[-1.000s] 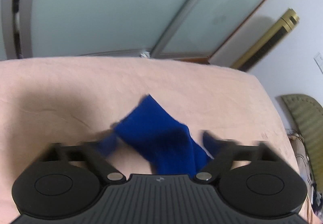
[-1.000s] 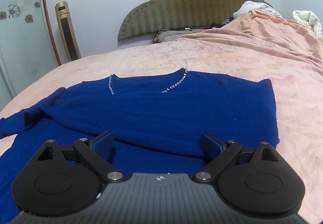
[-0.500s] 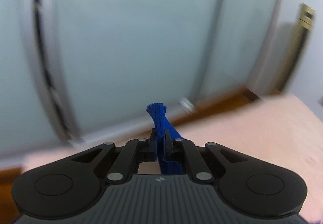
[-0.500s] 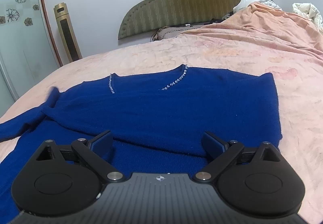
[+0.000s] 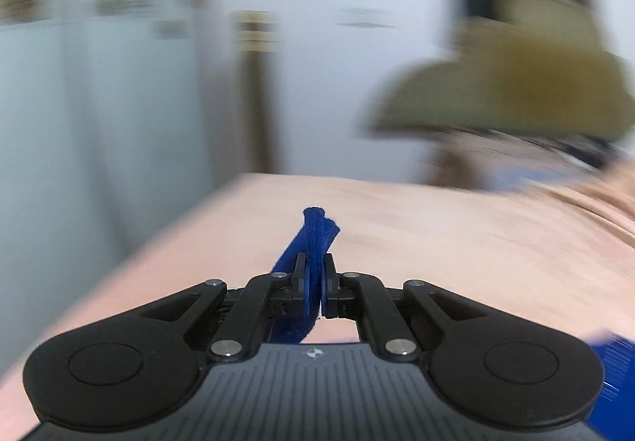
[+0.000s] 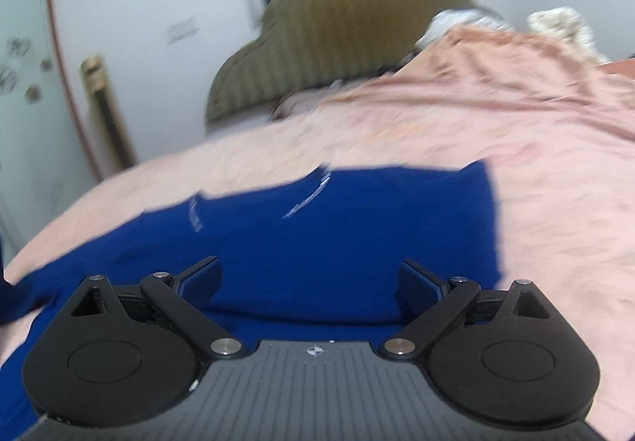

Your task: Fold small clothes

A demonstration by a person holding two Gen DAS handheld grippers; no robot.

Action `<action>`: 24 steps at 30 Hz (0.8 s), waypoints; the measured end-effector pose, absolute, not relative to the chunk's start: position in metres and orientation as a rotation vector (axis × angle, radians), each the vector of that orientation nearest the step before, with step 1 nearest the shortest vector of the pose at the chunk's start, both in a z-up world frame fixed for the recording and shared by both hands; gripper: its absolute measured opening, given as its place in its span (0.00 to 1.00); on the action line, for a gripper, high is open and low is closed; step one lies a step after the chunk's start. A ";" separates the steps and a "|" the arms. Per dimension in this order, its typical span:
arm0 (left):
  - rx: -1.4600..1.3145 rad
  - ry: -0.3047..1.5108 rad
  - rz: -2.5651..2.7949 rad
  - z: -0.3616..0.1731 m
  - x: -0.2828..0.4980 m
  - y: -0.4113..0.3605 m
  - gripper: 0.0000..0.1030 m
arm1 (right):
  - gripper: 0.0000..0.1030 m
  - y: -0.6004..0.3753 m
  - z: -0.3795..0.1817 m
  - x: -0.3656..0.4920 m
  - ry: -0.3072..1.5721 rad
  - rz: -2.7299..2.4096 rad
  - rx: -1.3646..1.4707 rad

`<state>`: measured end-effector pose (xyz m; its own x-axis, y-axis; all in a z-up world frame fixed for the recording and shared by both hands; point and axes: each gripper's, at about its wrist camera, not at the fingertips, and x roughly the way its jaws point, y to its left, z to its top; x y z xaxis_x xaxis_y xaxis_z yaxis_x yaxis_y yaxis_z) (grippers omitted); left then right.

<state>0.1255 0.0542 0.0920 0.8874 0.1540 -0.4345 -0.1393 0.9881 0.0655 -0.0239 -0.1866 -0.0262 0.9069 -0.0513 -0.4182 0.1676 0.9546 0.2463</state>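
The left gripper [image 5: 315,284] is pinching the cuff end of the blue sweater's sleeve [image 5: 315,238]; its pads press on the knit from both sides, and the ribbed tip sticks up past them while more blue cloth hangs below. Behind it lies the bare pink bedspread [image 5: 456,242], with the olive headboard [image 5: 516,83] far to the right and a gold-topped tower unit [image 5: 256,95] against the white wall, all smeared by motion blur

The right gripper [image 6: 309,276] has its jaws spread wide with nothing between the pads, held just above the near part of the blue sweater [image 6: 337,226]. The sweater lies flat across the pink bedspread [image 6: 555,203], its neckline with a line of small bright studs [image 6: 309,199] toward the far side, and its right edge folded straight. At the far left edge a sleeve trails off dark and out of view. The headboard [image 6: 337,24] stands at the far end of the bed
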 end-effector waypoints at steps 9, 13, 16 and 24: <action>0.110 0.768 -0.487 0.018 0.120 -0.133 0.12 | 0.94 -0.236 -0.014 -0.071 0.336 -0.327 0.364; 0.062 0.900 -0.673 0.003 0.131 -0.131 0.27 | 0.94 -0.250 -0.012 -0.082 0.318 -0.403 0.371; 0.012 0.825 -0.655 0.024 0.136 -0.097 0.61 | 0.94 -0.256 -0.008 -0.083 0.314 -0.395 0.375; -0.132 0.643 -0.417 0.074 0.133 0.040 0.89 | 0.90 -0.261 0.004 -0.019 0.433 -0.016 0.576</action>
<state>0.1334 0.0399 0.0744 0.7210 -0.4167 -0.5536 0.3359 0.9090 -0.2466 -0.0192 -0.2606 0.0038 0.9100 0.1052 -0.4011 0.1339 0.8410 0.5243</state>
